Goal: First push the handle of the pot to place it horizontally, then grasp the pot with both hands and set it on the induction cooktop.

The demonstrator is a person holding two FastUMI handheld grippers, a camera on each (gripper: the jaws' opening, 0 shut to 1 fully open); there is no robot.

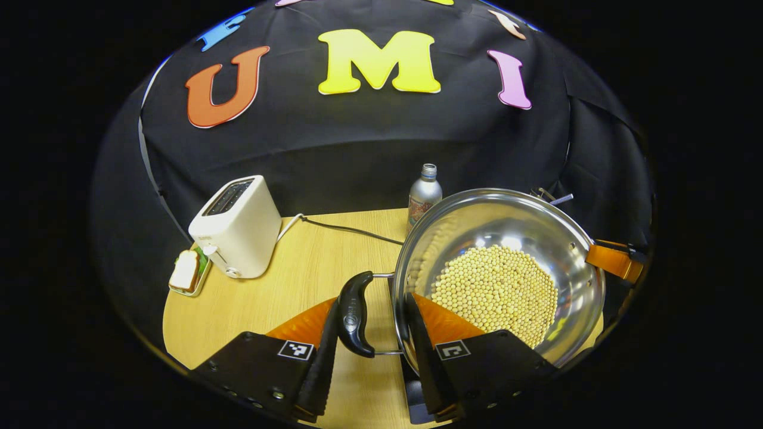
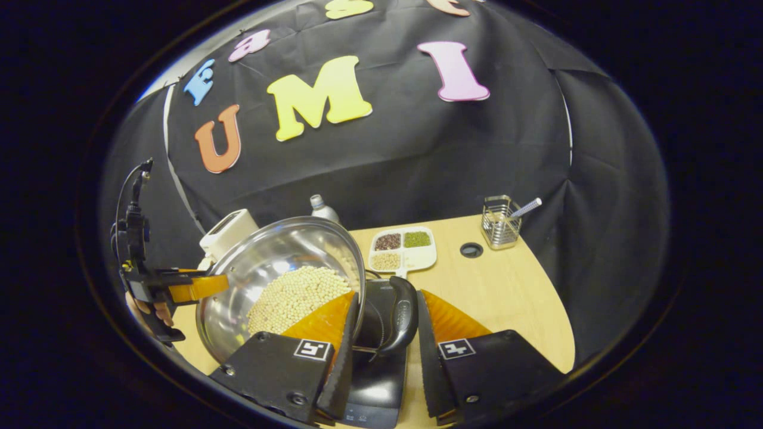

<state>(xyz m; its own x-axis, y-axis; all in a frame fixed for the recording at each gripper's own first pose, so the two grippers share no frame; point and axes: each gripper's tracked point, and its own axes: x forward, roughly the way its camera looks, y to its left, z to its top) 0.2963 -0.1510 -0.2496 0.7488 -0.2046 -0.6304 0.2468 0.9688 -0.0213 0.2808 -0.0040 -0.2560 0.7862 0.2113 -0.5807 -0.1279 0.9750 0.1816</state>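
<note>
A steel pot [image 1: 536,232] holding soybeans [image 1: 495,292] fills the right half of the left gripper view. Its black left handle [image 1: 354,316] lies between the fingers of my left gripper [image 1: 374,298], which is open, with table showing between the handle and the right finger. At the pot's far side the right gripper [image 1: 617,262] reaches the rim. In the right gripper view my right gripper [image 2: 387,293] is open around the other black handle [image 2: 400,322]. The pot [image 2: 268,262] lies over the black induction cooktop [image 2: 375,381]. A hand holds the left gripper [image 2: 191,289] at the far rim.
A white toaster [image 1: 238,226] with its cable, bread on a small plate [image 1: 186,271] and a metal bottle [image 1: 424,193] stand at the back left. A white tray of beans [image 2: 402,250], a wire holder [image 2: 499,229] and a cable hole [image 2: 471,249] sit on the wooden table [image 2: 512,298].
</note>
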